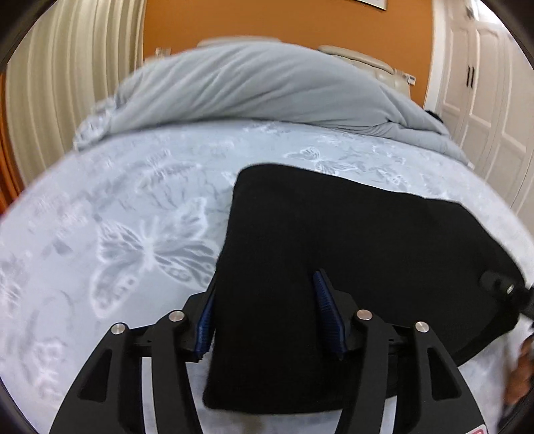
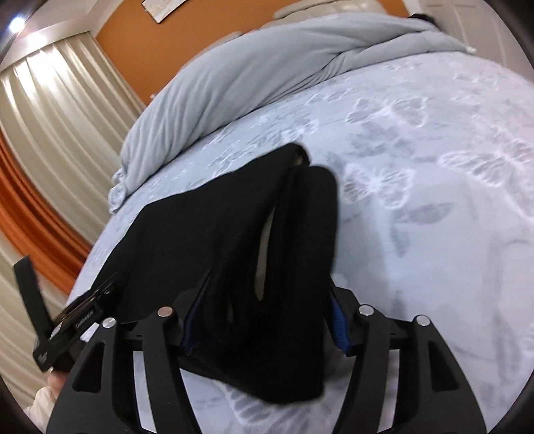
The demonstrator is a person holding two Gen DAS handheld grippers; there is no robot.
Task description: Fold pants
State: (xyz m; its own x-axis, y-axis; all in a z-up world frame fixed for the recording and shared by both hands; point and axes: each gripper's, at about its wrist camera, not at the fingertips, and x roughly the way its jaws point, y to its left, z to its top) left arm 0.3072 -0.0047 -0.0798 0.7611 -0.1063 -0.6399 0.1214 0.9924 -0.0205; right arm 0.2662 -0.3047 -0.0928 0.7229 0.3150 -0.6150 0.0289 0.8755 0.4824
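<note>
Two grippers are holding the black pants (image 1: 333, 233) over the bed: the left gripper (image 1: 267, 317) is gripping a folded edge, jaws clamped on the cloth, and the right gripper (image 2: 267, 317) is likewise clamping a bunched end. Beyond, the rest is lying on the butterfly-print sheet (image 1: 133, 207), with a grey duvet (image 1: 250, 86) heaped farther back.

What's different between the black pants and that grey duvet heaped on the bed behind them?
The pants are black; the duvet is pale grey-blue. The pants sit near the cameras, between the fingers of the left gripper and right gripper, while no gripper touches the duvet, far back by the orange wall. The pants look mostly smooth; the duvet is bunched and creased. Both are soft fabric on the butterfly-print bedspread.
</note>
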